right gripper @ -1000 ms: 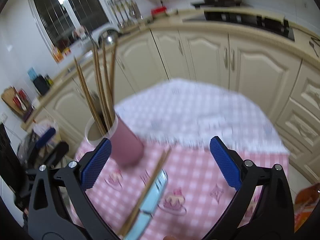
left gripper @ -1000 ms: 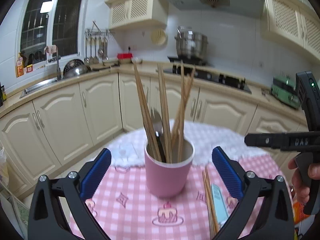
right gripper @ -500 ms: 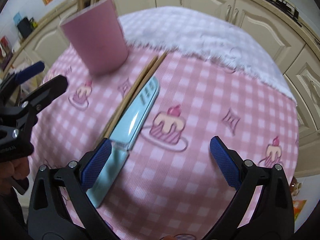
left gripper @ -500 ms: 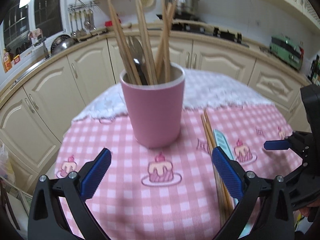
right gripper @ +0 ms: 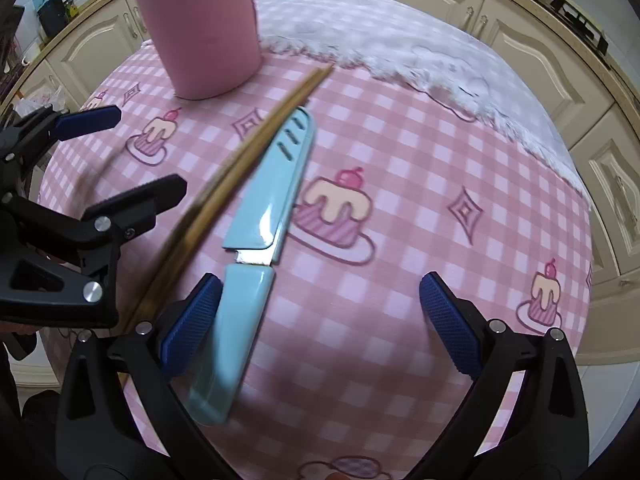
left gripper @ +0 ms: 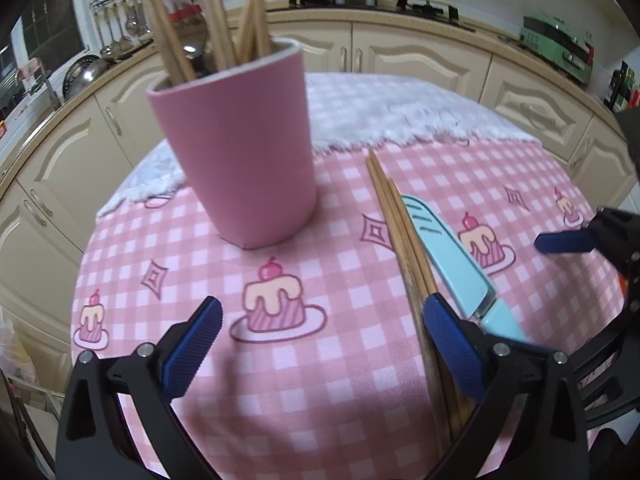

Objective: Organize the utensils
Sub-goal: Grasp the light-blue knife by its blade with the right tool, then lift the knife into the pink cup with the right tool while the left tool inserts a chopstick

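knife (right gripper: 256,236) handle by right gripper (right gripper: 320,320) L finger

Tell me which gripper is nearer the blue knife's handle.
Right. The right gripper is open, one pad beside the blue knife handle. The left gripper is open, on the far side of the loose chopsticks.

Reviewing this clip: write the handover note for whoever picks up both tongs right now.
Left tongs: open, empty, low over the tablecloth.
Right tongs: open, empty, its left pad beside the knife handle.
Pink cup stands upright, already holding chopsticks.
Left to do: loose chopsticks and sheathed blue knife lie side by side on the cloth, right of the cup.
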{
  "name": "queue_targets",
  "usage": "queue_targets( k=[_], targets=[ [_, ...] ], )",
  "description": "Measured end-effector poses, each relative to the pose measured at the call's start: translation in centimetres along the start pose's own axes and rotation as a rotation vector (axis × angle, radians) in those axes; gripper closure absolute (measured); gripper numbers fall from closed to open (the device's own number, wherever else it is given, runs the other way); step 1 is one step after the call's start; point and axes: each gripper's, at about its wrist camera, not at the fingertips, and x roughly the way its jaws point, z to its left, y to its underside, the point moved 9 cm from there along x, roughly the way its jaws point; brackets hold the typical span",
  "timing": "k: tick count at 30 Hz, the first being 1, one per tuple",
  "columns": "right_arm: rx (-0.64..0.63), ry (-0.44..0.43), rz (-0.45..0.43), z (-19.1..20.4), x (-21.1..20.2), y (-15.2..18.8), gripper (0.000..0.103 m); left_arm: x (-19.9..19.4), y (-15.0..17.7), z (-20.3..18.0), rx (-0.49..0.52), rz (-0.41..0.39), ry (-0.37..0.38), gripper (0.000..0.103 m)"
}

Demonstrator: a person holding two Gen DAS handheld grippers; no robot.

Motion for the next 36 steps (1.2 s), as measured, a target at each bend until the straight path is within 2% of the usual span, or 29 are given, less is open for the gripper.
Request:
queue_targets(
  k=[12, 15, 19, 22, 24, 25, 27, 28, 30, 35, 36],
  targets=[
    [0.045, 0.010, -0.001, -2.1, -0.1, -0.3, 0.006, 1.8, -0.6, -0.1, 0.014, 0.058, -0.033, 0.004],
    [0.058, 0.011, 0.001, -1.9, -0.3, -0.1, 0.006, 2.4, -1.0, 0.1, 0.023, 0.071, -0.080, 0.005],
    [0.077, -0.015, -0.001, -1.9, -0.4, -0.7, 0.006, 2.6, -1.5, -0.2, 0.035, 0.079, -0.074, 0.006],
    [0.071, -0.042, -0.006, -1.5, -0.2, -1.9, 0.006, 2.9, -2.5, -0.8, 0.059, 0.084, -0.067, 0.017],
    [0.065, -0.048, -0.003, -1.2, 0.2, -2.8, 0.007, 3.4, -3.2, -1.1, 0.052, 0.093, -0.037, 0.034],
    [0.061, -0.048, -0.001, -1.2, 0.4, -3.2, 0.011, 3.6, -3.7, -1.0, 0.043, 0.095, -0.032, 0.037],
    [0.057, -0.044, 0.004, -1.3, 0.7, -4.2, 0.019, 4.0, -4.0, -1.0, 0.021, 0.106, 0.003, 0.055],
    [0.054, -0.043, 0.004, -1.3, 0.8, -4.7, 0.025, 4.0, -4.3, -1.1, 0.016, 0.112, 0.024, 0.060],
    [0.046, -0.028, 0.012, -1.3, 1.1, -5.4, 0.031, 4.1, -4.3, -1.8, 0.043, 0.116, 0.034, 0.076],
    [0.006, -0.015, 0.009, -0.6, 1.6, -6.9, 0.052, 4.7, -4.8, -2.3, 0.035, 0.130, 0.055, 0.080],
    [-0.004, -0.029, 0.003, -0.4, 1.6, -7.2, 0.070, 4.8, -4.9, -2.3, 0.035, 0.129, 0.056, 0.083]
  ],
)
